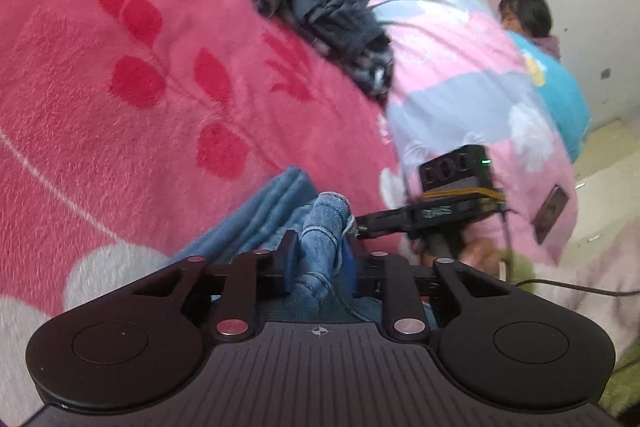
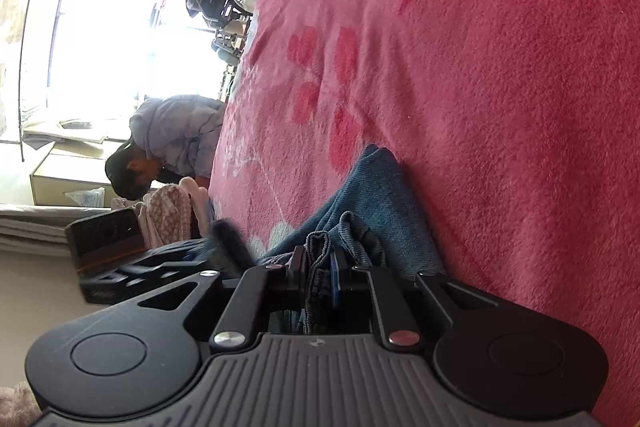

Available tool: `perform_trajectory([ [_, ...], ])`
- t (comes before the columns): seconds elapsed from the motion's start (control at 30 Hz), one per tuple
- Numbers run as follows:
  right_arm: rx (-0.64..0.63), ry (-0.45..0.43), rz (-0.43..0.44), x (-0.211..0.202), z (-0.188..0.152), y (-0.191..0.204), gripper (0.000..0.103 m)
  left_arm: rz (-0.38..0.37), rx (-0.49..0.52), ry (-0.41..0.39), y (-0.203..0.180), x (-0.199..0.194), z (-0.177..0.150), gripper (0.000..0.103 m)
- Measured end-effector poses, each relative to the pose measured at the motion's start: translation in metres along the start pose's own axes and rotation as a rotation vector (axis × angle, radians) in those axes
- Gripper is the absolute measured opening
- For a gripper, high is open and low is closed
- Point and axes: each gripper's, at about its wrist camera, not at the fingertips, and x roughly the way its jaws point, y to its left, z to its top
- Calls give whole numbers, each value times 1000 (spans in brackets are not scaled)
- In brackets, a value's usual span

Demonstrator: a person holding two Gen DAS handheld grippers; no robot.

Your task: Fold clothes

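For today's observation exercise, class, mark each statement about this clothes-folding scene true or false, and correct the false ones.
1. The left gripper is shut on the blue denim garment. True.
2. The right gripper hangs open with nothing between its fingers. False: it is shut on a fold of the same denim.
3. The denim lies on a pink fleece blanket with red leaf prints. True.
4. A crumpled dark navy garment lies on top of the denim. False: it sits apart, further up the blanket.
5. The blanket is plain green. False: it is pink with red leaves.
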Motion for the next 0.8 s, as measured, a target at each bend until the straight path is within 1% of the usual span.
perform_trajectory([
  [0.1,4,0,8,0,0,-3,13,-48,21,-8,-19,-12,-9,17],
  [0.2,1,-5,21,0,1,-4,12,-126,-6,-12,-26,-14,-12,17],
  [0.23,-4,-9,31,0,2,-3,12,-146,-14,-10,-26,-12,-11,17],
  [0.27,-8,-13,42,0,2,-2,12,-148,-14,-3,-26,-9,-10,17],
  [0.3,-13,-17,53,-1,2,-2,12,-130,-5,14,-25,-3,-8,17],
  [0.37,-14,-21,63,-1,1,-2,13,-68,18,51,-21,14,-5,17],
  [0.4,-11,-22,66,-1,1,-2,13,-38,21,53,-17,20,-4,17],
  [0.47,5,-24,73,-1,2,-5,13,3,4,31,-8,26,-3,17],
  [0.6,63,-19,90,-2,2,-12,13,37,18,6,-6,30,-2,17],
  [0.8,292,3,168,-2,-1,-37,18,72,78,22,-12,34,-6,17],
])
